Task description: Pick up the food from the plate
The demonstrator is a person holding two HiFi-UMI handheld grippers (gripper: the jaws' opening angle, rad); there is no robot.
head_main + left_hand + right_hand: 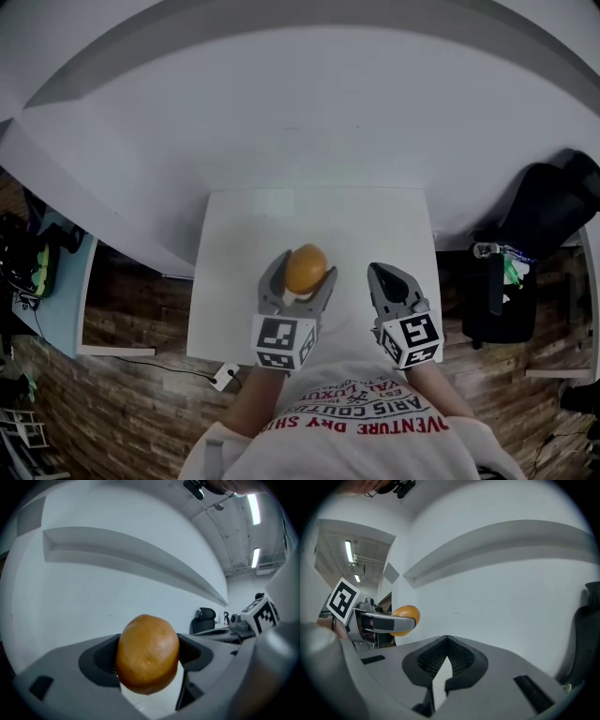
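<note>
At the far left of the head view, a pale blue desk is standing on the wooden floor, and a white power strip is lying on that floor just beside the near left corner of the white counter. Over the near middle of the counter, the left gripper is pointing away from the person, and its fingers are pressing in on the two sides of the food, a rounded, smooth, orange-brown piece. The left gripper view is showing the same grip up close: the food is sitting upright between the dark ridged pads, filling the gap and bulging above and below them, with the white wall behind it. The marker cube of this gripper is facing the camera, close to the person's white shirt with red print. Just to the right, the right gripper is hovering beside the left one without touching it, its fingers lying together with nothing between them; in the right gripper view the pads are meeting at their tips, leaving only a thin sliver of light lower down. That view is also catching the left gripper and the food off to its left. At the far right, a black chair is standing beyond the counter's edge.
</note>
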